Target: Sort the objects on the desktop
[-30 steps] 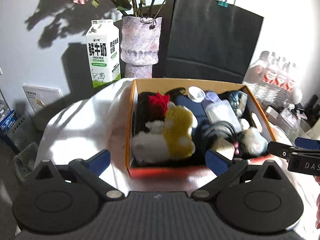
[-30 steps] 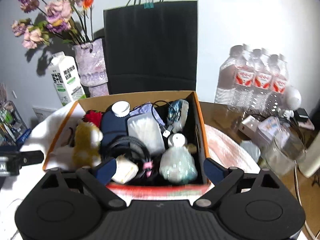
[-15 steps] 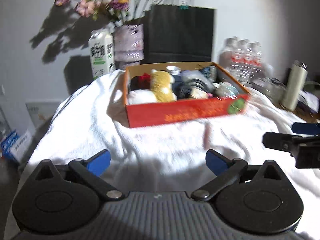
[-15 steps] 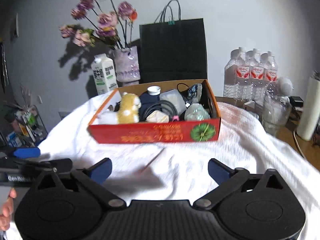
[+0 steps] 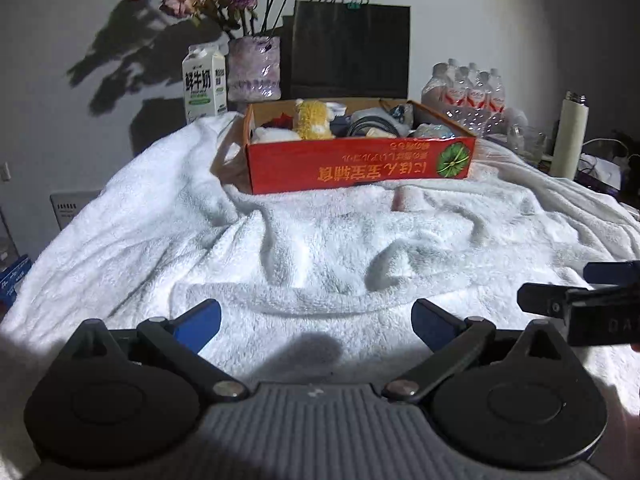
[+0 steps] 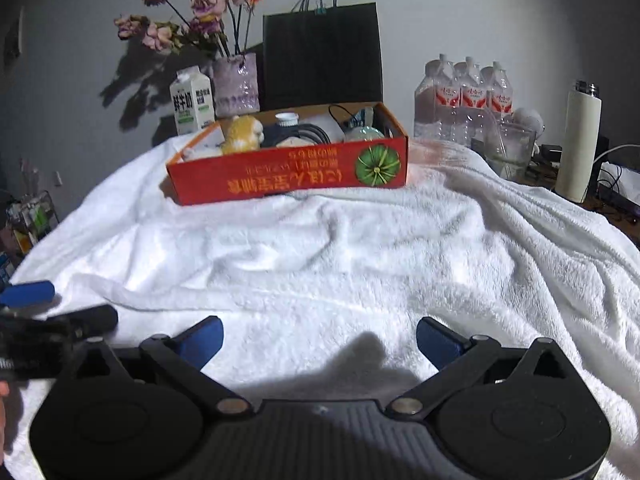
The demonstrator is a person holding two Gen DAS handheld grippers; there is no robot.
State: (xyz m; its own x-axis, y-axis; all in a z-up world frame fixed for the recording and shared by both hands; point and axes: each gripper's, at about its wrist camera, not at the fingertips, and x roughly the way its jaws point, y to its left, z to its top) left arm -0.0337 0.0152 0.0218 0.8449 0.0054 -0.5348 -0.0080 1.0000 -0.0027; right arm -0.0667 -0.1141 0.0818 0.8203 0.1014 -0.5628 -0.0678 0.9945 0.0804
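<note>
A red cardboard box (image 5: 360, 162) stands at the far middle of a white towel (image 5: 320, 248); it also shows in the right wrist view (image 6: 288, 176). It holds a yellow plush toy (image 5: 312, 118), a white plush (image 5: 272, 134), coiled black cables (image 5: 370, 124), a white bottle cap (image 6: 287, 119) and other small items. My left gripper (image 5: 316, 320) is open and empty, low over the towel's near part. My right gripper (image 6: 318, 340) is open and empty beside it, well short of the box.
Behind the box stand a milk carton (image 5: 204, 86), a vase of dried flowers (image 5: 254, 68) and a black paper bag (image 5: 352, 50). Water bottles (image 6: 464, 98), a glass jar (image 6: 508, 148) and a white flask (image 6: 578, 140) stand at the right. The towel is wrinkled.
Both grippers have pulled back and down from right above the box to the near part of the towel. The box now sits far ahead. Both stay open and empty.
</note>
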